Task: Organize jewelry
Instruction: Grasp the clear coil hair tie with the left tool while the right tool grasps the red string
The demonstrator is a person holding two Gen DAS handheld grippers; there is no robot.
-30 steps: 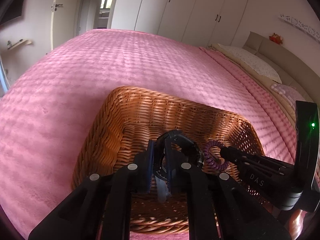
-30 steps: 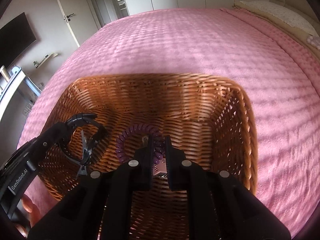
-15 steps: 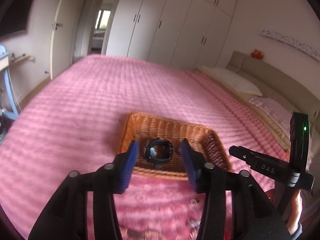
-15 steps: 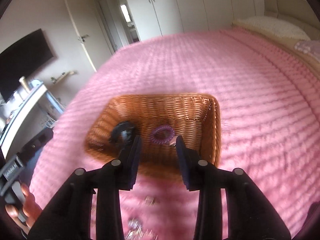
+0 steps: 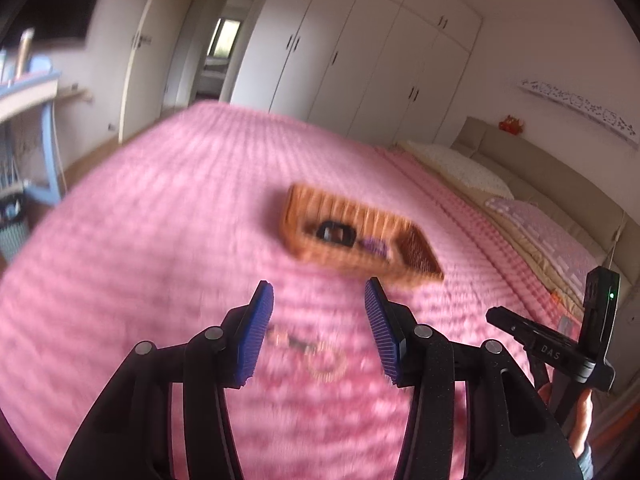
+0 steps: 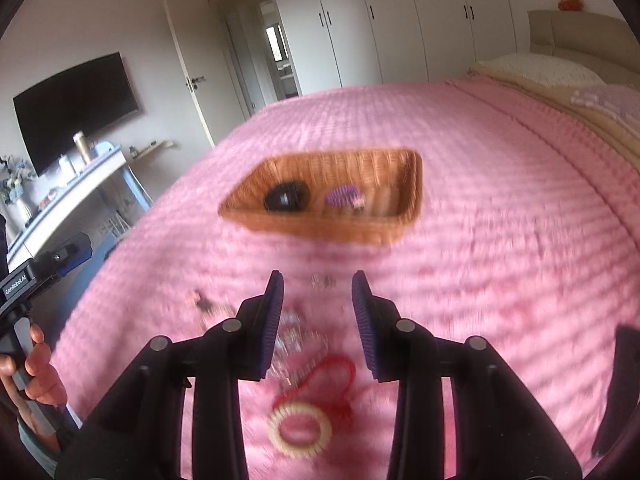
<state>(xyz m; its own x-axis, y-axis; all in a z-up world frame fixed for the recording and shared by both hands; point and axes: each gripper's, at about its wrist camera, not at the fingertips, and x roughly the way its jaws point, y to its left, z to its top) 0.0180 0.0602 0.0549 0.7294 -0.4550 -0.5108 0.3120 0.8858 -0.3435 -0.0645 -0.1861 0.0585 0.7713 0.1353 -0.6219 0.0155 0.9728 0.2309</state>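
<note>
A wicker basket sits on the pink bed and holds a black bracelet and a purple coil tie; it also shows blurred in the left wrist view. My right gripper is open and empty above loose jewelry: a cream coil ring, a red cord, a silvery piece and small dark pieces. My left gripper is open and empty above blurred pieces on the bed.
The pink bedspread fills both views. Pillows lie at the right. A desk and a TV stand at the left. White wardrobes line the far wall.
Both grippers released the bracelet and the purple tie into the basket, opened, and pulled back and up. Loose jewelry on the bed has come into view.
</note>
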